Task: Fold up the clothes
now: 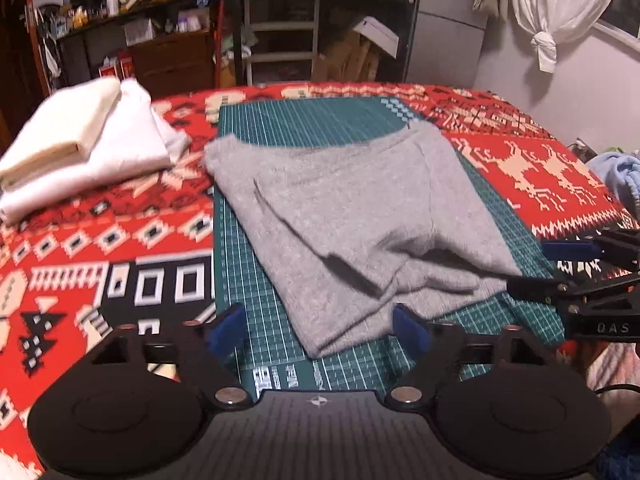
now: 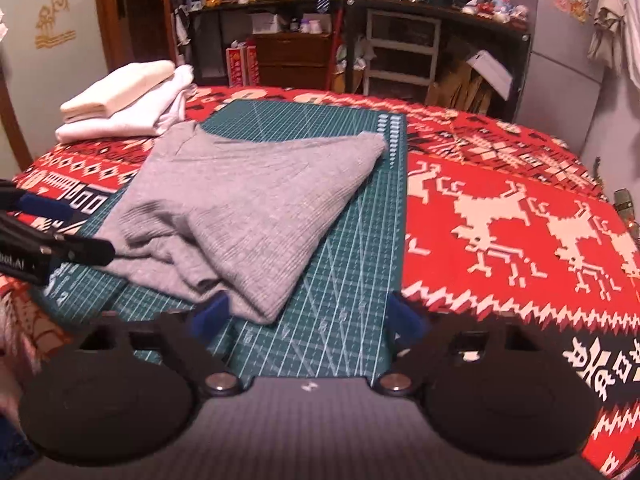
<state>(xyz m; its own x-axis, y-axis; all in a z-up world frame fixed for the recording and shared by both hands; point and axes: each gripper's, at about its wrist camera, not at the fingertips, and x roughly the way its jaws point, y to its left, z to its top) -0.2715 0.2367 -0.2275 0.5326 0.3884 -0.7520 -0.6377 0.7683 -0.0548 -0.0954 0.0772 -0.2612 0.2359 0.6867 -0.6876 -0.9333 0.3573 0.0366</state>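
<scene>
A grey knit garment (image 1: 340, 220) (image 2: 240, 200) lies partly folded and rumpled on a green cutting mat (image 1: 256, 280) (image 2: 360, 280). My left gripper (image 1: 318, 320) is open just above the garment's near corner, which lies between its blue pads without touching them. My right gripper (image 2: 308, 308) is also open, and its left pad (image 2: 214, 312) sits at the garment's near right corner. Each gripper shows at the edge of the other view: the right gripper (image 1: 540, 268) beside the garment's right edge, the left gripper (image 2: 76, 228) beside its left edge.
A stack of folded white and cream clothes (image 1: 80, 148) (image 2: 120, 108) sits at the far left on the red patterned blanket (image 1: 100, 248) (image 2: 500, 220). Cluttered shelves (image 1: 180, 20) and drawers stand behind the bed. A light blue cloth (image 1: 620, 176) lies off the right edge.
</scene>
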